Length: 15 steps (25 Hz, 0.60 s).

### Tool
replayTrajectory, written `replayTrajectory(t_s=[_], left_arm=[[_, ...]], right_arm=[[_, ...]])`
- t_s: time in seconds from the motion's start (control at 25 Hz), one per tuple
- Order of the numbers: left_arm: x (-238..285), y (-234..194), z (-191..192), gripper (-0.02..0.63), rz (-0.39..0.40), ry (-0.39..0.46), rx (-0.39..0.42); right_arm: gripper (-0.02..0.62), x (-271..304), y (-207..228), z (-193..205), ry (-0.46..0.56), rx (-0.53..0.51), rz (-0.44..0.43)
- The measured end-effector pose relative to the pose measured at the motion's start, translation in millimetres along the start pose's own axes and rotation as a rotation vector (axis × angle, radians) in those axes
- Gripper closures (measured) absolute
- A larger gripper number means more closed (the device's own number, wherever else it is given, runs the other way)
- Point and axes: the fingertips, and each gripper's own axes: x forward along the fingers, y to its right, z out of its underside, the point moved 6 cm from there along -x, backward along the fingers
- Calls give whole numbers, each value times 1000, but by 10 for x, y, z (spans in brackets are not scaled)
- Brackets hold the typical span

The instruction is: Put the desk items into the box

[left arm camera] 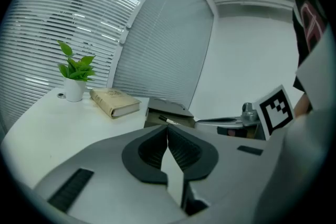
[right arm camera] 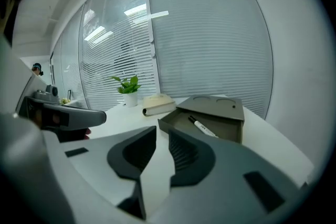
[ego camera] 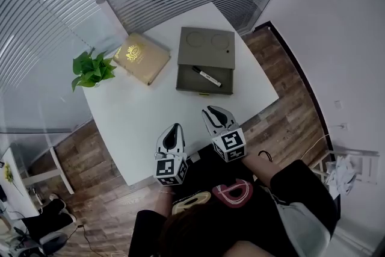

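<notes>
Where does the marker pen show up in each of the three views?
Head view: marker pen above centre, in the box's open tray.
Left gripper view: marker pen at centre, in that tray.
Right gripper view: marker pen right of centre, in the tray.
Shared landmark: potted plant, left of the box in all three.

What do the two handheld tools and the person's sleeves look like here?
Both the left tool and right tool are light grey shells with black ribbed pads, each carrying a white cube of black square markers. The right sleeve is black.
</notes>
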Motion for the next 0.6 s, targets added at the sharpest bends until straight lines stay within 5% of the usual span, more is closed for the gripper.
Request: replayTrajectory(t_s=[0.24,0.6], left_arm=[[-24,85,7,589,19,13,12],[-4,185,-48,589,58,41,39]], right_arm=[[577,-116,-86,41,19,-19,11],[586,-178,-113,-97,25,-67,36]])
